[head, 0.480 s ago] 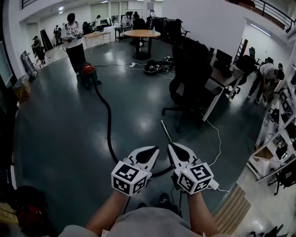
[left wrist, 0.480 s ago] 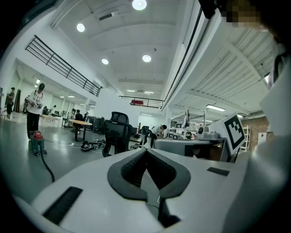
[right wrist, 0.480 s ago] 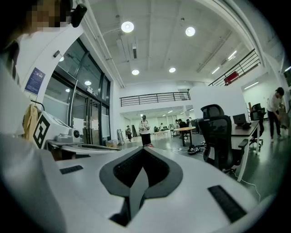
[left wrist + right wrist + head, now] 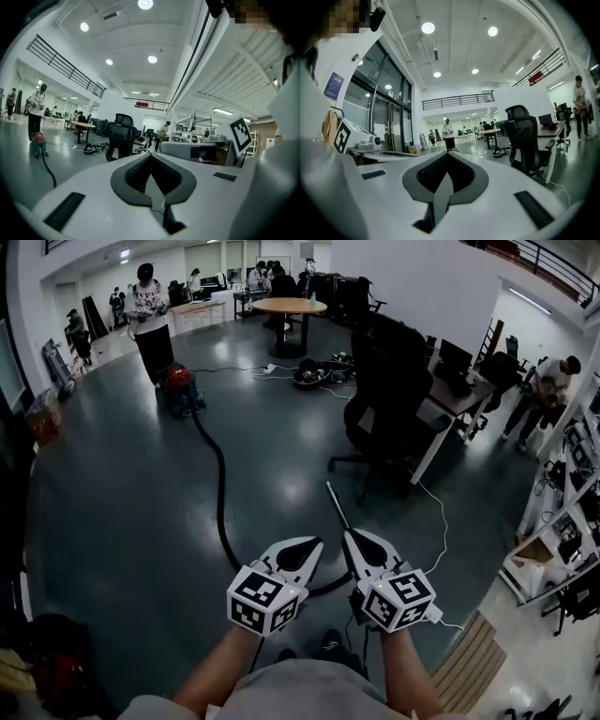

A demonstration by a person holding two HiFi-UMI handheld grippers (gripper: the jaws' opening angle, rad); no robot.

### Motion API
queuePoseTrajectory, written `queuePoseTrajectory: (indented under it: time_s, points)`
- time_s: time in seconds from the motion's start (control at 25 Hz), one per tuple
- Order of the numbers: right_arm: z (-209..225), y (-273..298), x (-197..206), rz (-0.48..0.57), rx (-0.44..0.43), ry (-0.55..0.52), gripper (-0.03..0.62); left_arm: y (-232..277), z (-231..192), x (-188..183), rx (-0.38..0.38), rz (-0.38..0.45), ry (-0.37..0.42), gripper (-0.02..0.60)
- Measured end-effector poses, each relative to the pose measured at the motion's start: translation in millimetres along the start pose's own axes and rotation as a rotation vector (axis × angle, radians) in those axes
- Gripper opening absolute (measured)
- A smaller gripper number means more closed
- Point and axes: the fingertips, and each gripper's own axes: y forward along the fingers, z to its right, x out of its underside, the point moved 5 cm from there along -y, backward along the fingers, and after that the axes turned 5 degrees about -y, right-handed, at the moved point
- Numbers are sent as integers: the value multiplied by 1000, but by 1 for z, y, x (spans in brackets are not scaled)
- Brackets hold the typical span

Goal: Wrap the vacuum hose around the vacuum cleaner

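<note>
A small red vacuum cleaner [image 4: 178, 390] stands on the dark floor far ahead, beside a standing person [image 4: 150, 320]. Its black hose [image 4: 220, 507] runs from it across the floor toward me and curls under my grippers, ending in a thin metal wand [image 4: 336, 504]. My left gripper [image 4: 305, 547] and right gripper [image 4: 352, 538] hover side by side above the hose's near end, both shut and empty. The vacuum [image 4: 39, 144] and its hose [image 4: 49, 169] also show small in the left gripper view. In the right gripper view the person [image 4: 448, 134] stands in the distance.
A black office chair [image 4: 384, 404] and a desk [image 4: 459, 399] stand to the right, with a white cable [image 4: 441, 521] trailing on the floor. A round table [image 4: 288, 307] and a heap of cables [image 4: 314, 376] lie farther back. Shelving [image 4: 562, 521] lines the right edge.
Both grippers stay where they were, still shut. A person at the far right has straightened up a little.
</note>
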Motion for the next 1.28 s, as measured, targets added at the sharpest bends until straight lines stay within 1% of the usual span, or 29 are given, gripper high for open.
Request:
queuePoseTrajectory:
  time_s: [0.52, 0.72, 0.88, 1.08, 1.28]
  points:
    - [11, 0, 5, -11, 67, 30, 5, 1, -10, -2, 19, -8, 30, 8]
    - [13, 6, 10, -22, 79, 27, 6, 4, -19, 2, 28, -13, 24, 8]
    - [28, 11, 11, -18, 95, 31, 6, 19, -21, 1, 38, -18, 34, 8]
    - [45, 26, 12, -19, 99, 33, 5, 38, -34, 2, 38, -30, 29, 8]
    - [78, 45, 14, -19, 107, 41, 6, 73, -52, 1, 38, -46, 27, 8]
